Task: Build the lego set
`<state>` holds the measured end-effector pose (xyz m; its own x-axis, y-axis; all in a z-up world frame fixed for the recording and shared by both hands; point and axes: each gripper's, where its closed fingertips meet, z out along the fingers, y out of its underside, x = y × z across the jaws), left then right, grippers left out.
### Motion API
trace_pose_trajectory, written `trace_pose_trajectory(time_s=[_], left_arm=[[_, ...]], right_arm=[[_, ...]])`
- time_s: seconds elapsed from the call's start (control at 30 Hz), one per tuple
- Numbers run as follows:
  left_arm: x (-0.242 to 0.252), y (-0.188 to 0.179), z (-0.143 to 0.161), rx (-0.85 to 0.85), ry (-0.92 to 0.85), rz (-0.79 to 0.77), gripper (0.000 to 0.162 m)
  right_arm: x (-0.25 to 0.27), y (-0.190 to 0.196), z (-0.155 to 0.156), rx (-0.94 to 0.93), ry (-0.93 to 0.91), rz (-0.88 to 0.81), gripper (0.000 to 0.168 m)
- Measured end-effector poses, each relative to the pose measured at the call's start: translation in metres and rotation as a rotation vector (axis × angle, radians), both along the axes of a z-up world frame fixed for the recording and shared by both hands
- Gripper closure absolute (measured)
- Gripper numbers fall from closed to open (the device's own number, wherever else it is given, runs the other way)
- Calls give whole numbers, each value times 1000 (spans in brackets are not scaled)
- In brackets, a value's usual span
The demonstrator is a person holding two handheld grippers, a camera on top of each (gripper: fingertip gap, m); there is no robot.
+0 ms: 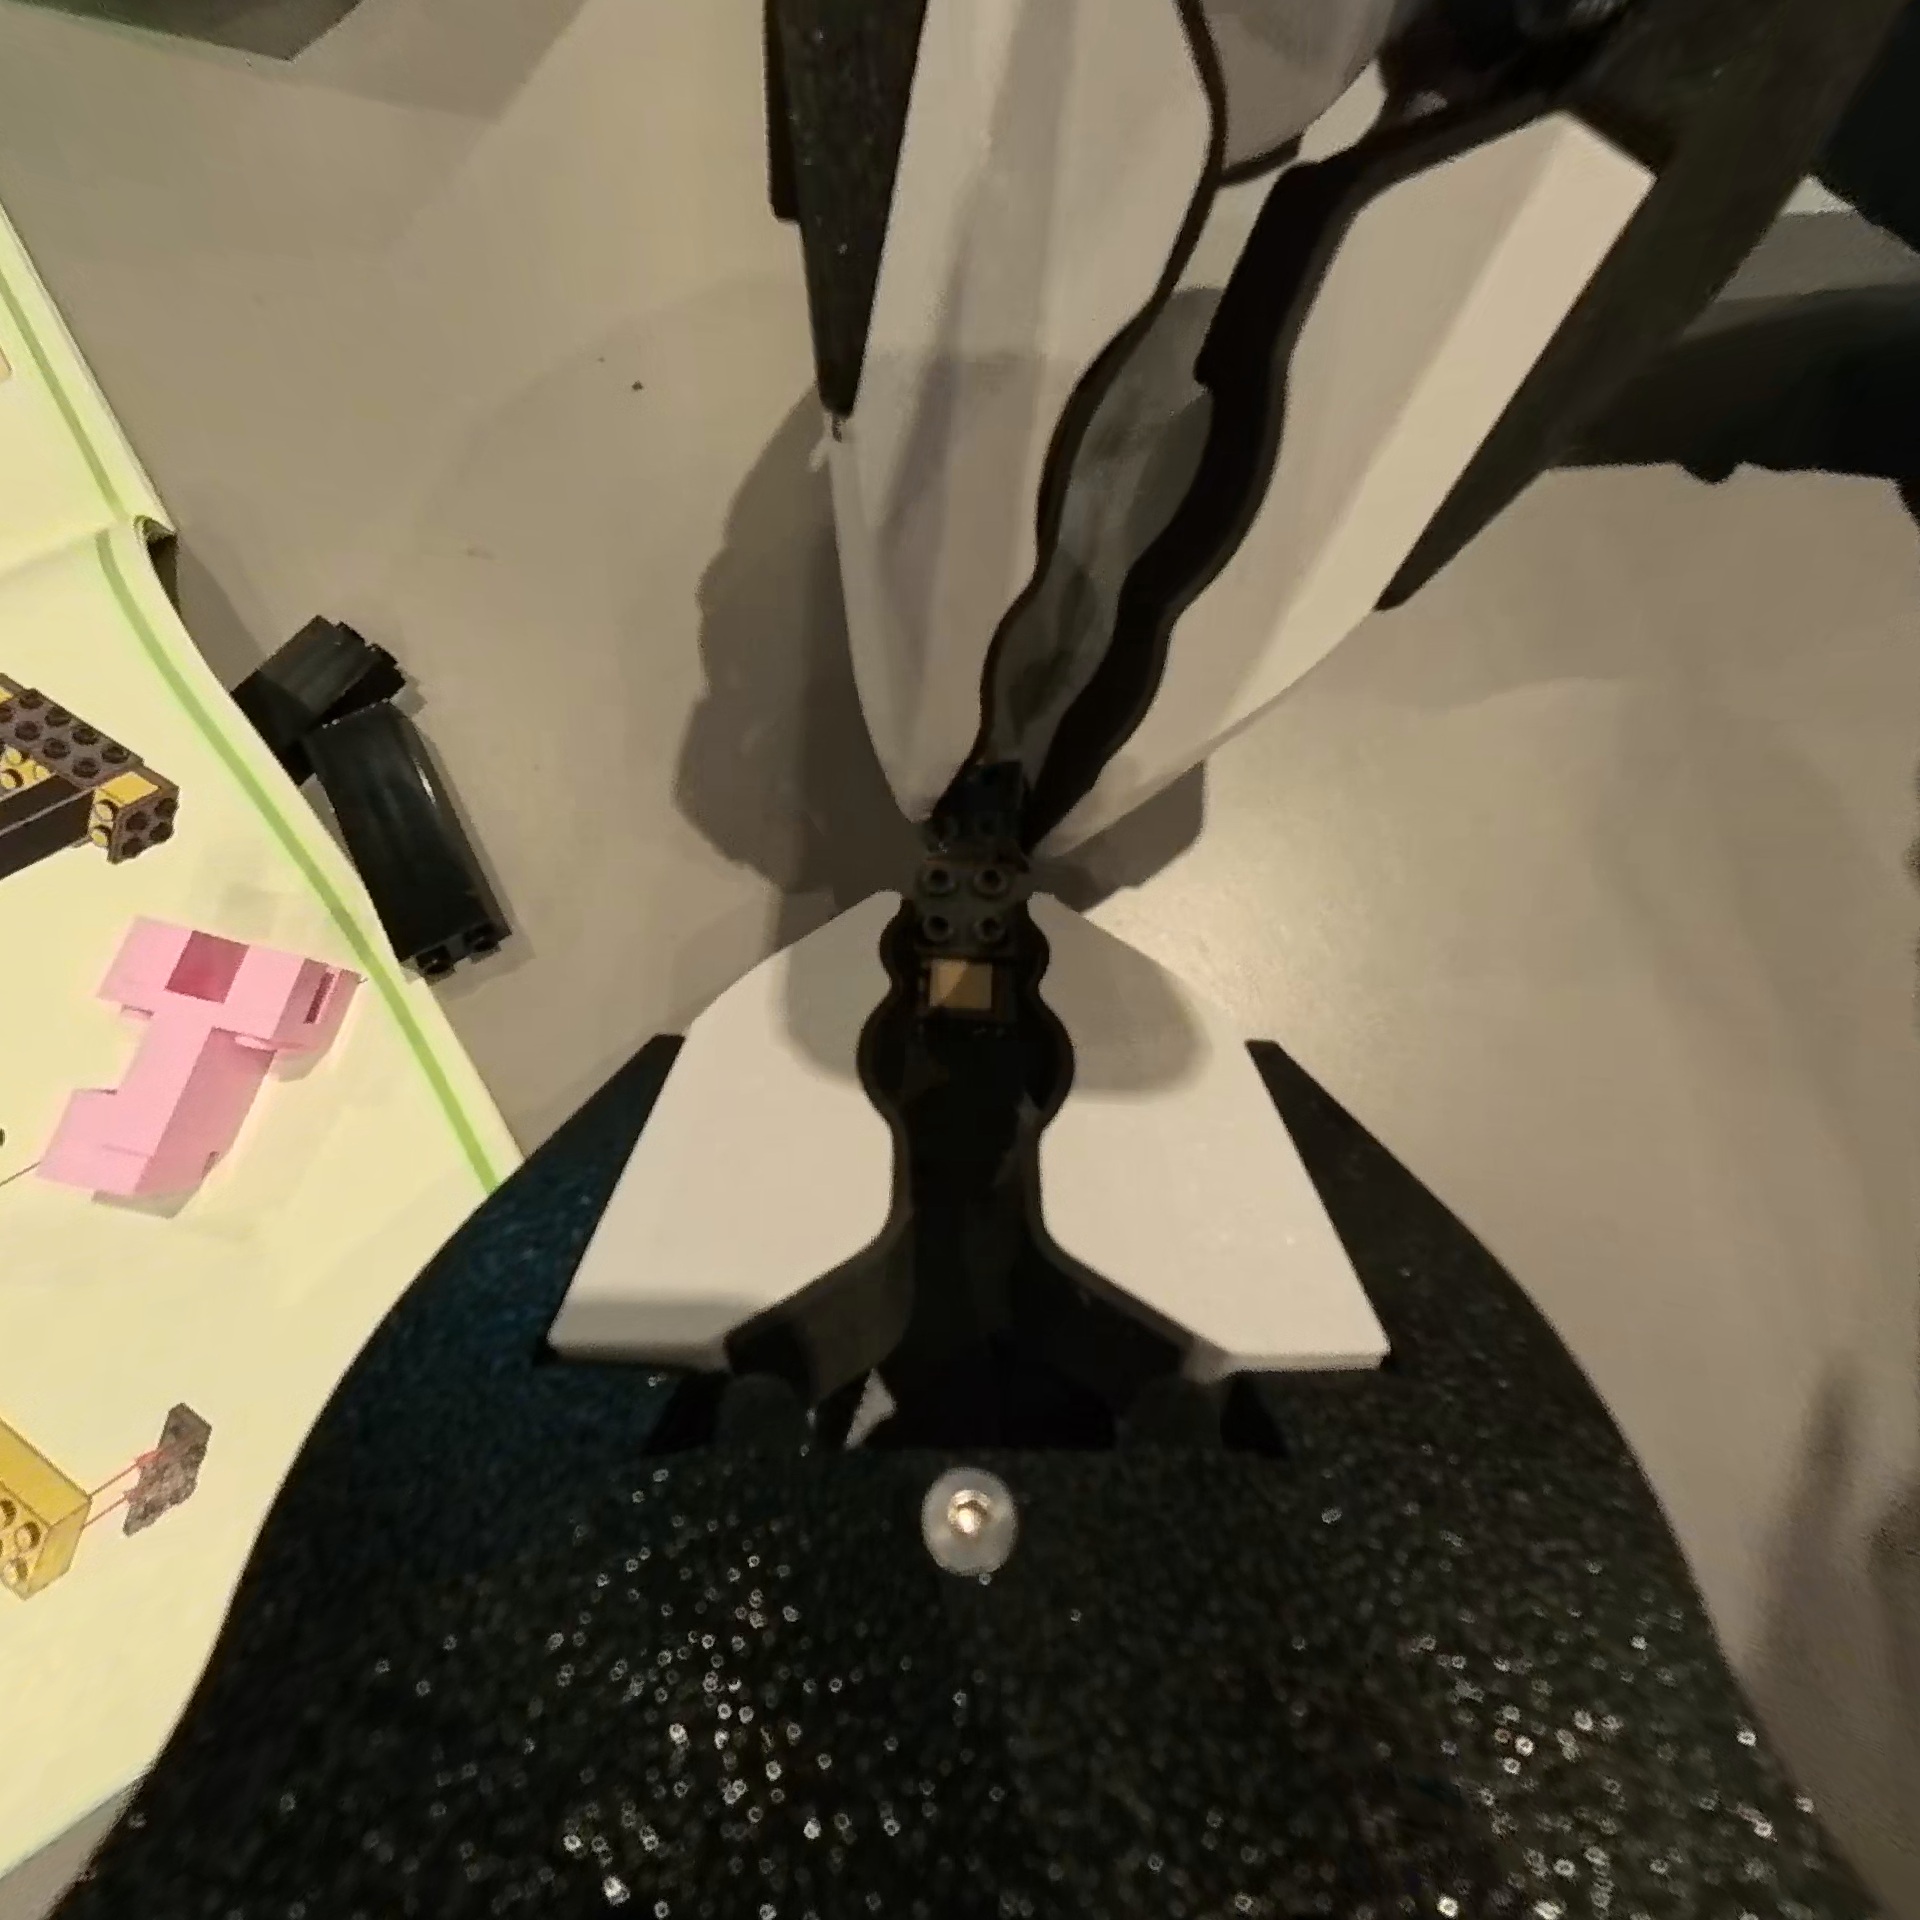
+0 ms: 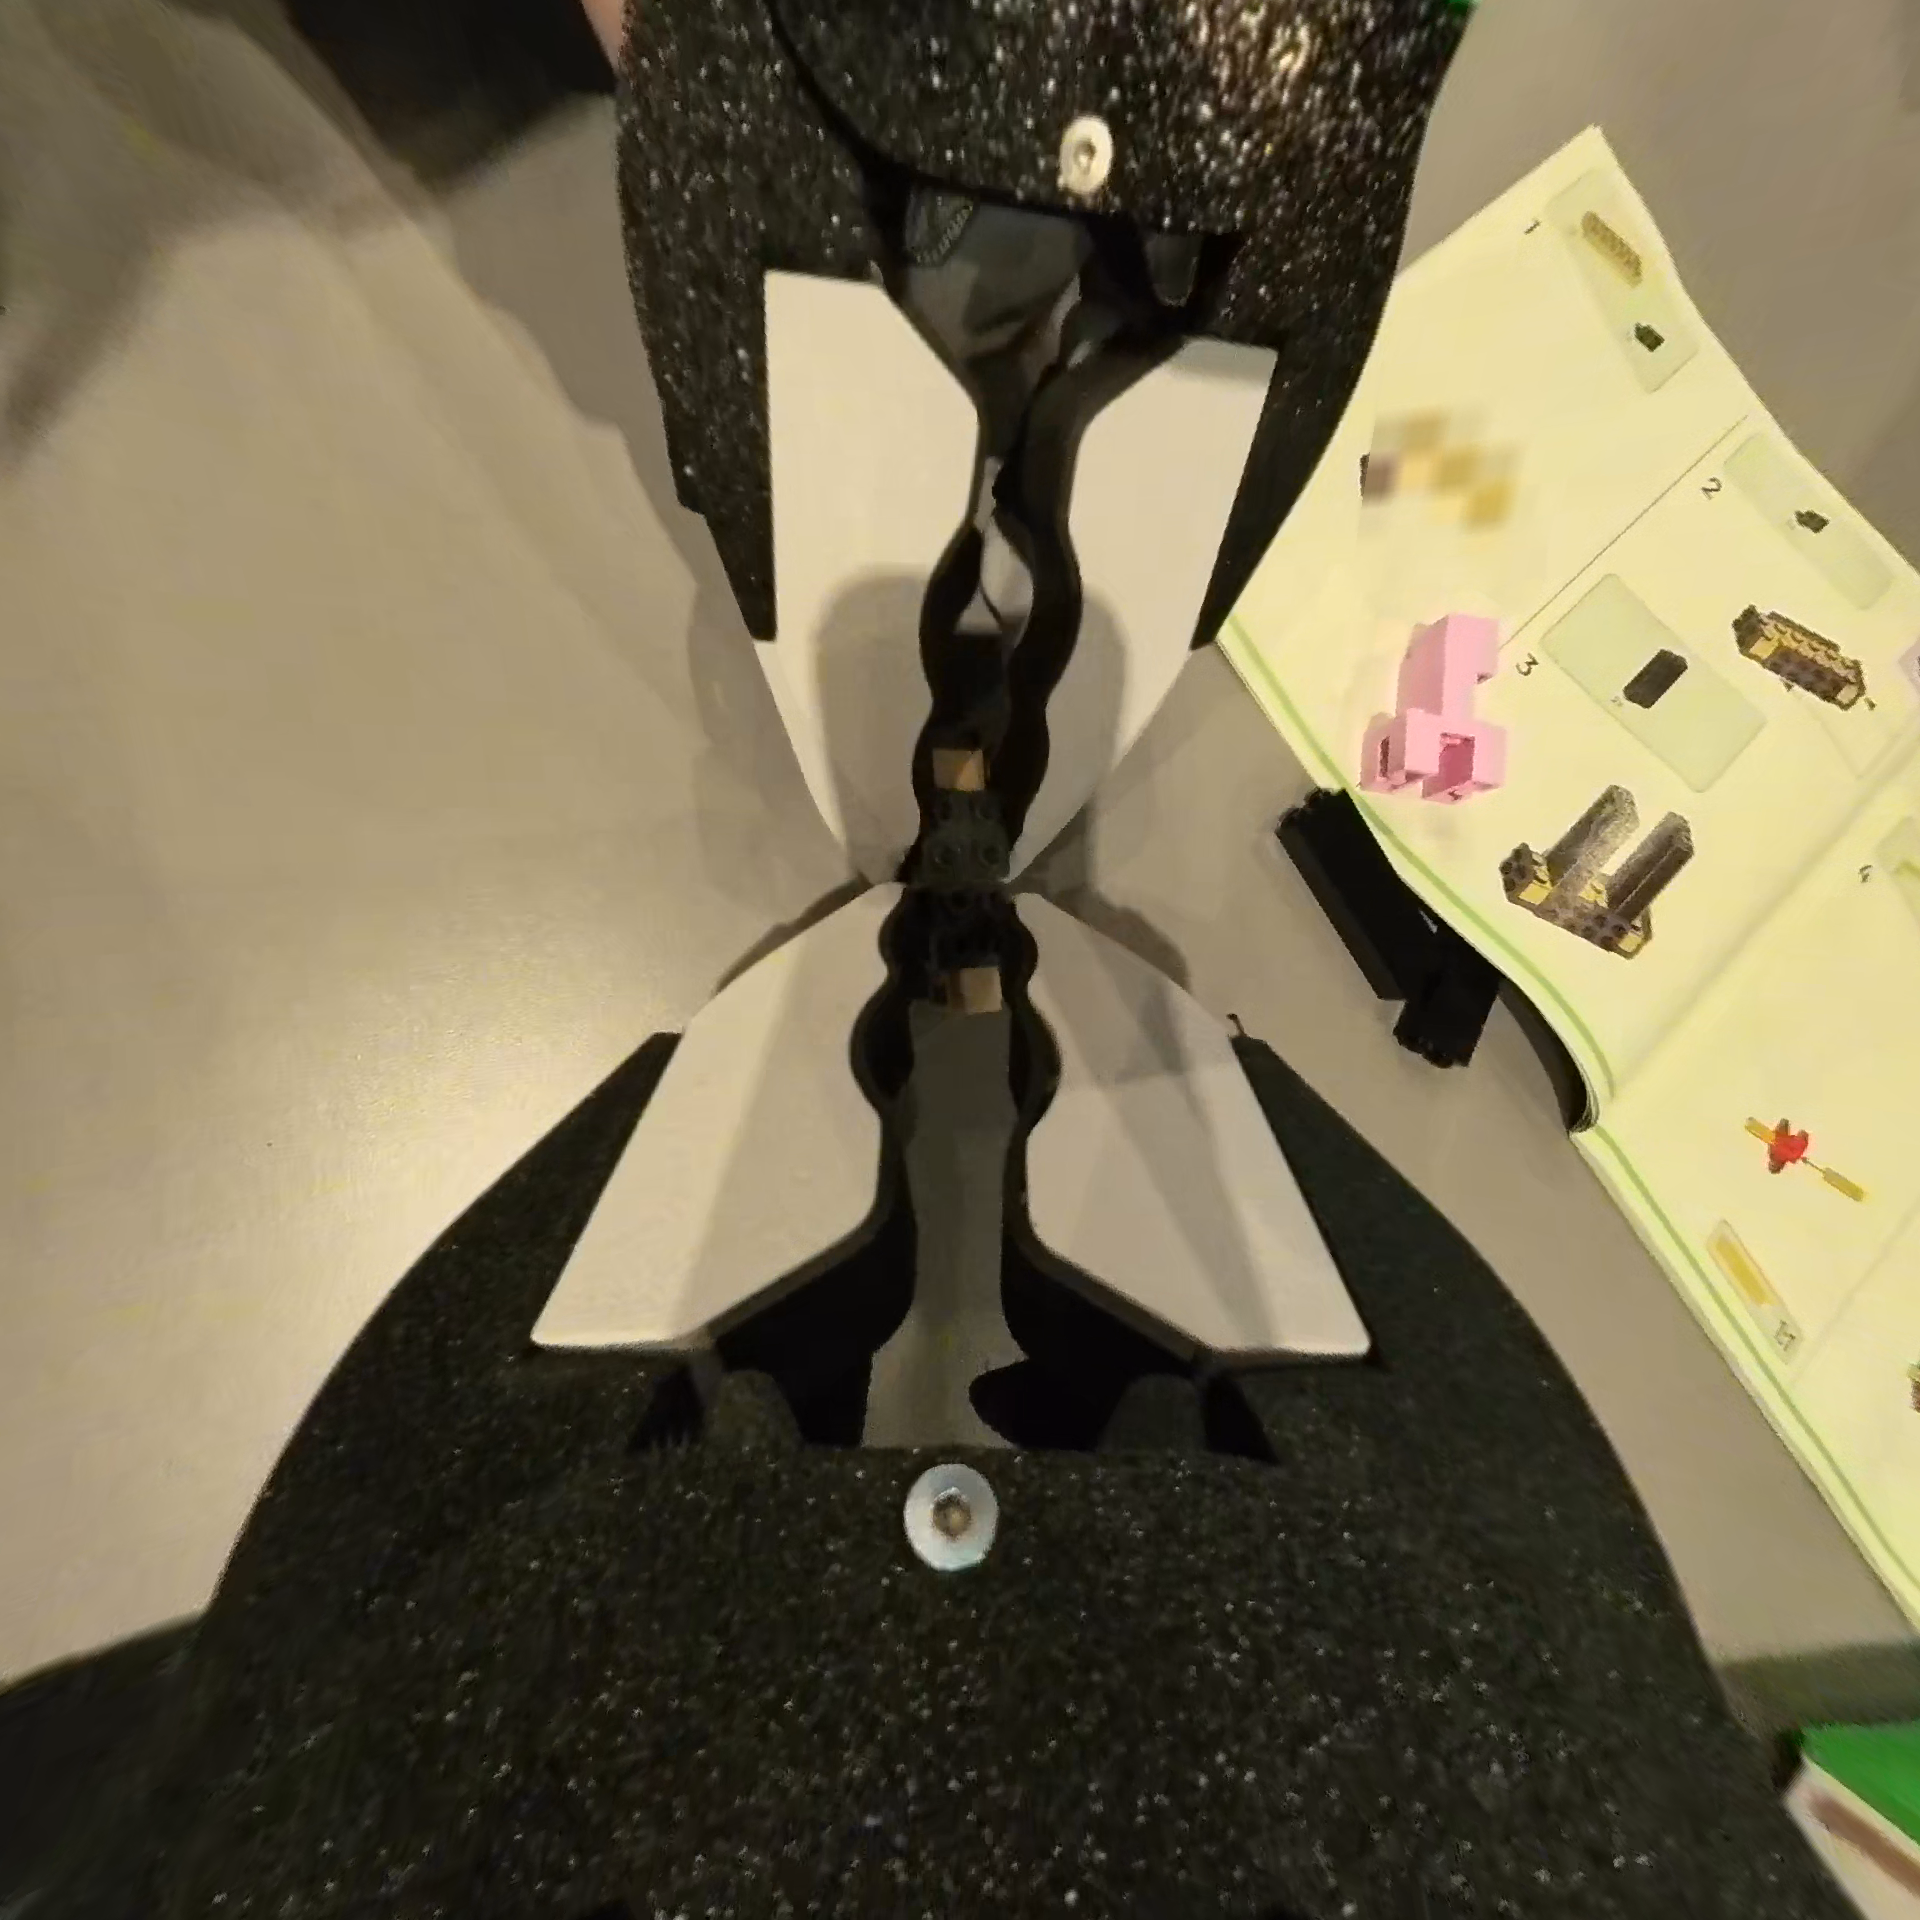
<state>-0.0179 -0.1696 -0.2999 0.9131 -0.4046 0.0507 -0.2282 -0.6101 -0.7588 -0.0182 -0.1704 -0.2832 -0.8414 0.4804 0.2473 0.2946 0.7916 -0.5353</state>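
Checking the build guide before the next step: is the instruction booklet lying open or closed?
Open. The instruction booklet lies spread on the table, its printed step pages facing up.

Warm, fairly dim light from overhead casts soft dark shadows on the desk [image 1: 1455,935] beneath the meeting grippers; speckled glints dot each black gripper body; strong wide-angle bending curves the booklet [image 2: 1558,831] edges; the outer margins smear with blur, especially the left of the right wrist view.
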Motion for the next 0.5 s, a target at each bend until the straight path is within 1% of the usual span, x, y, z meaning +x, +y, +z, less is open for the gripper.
trace_pose_trajectory(time_s=[0.13,0.3,0.5], left_arm=[[0,0,0,0,0,0,145],[0,0,0,0,1,-1,145],[0,0,0,0,2,-1,145]], right_arm=[[-2,2,0,30,-28,-34,150],[-5,7,-4,52,-66,-98,137],[0,1,-7,-5,-103,-58,151]])
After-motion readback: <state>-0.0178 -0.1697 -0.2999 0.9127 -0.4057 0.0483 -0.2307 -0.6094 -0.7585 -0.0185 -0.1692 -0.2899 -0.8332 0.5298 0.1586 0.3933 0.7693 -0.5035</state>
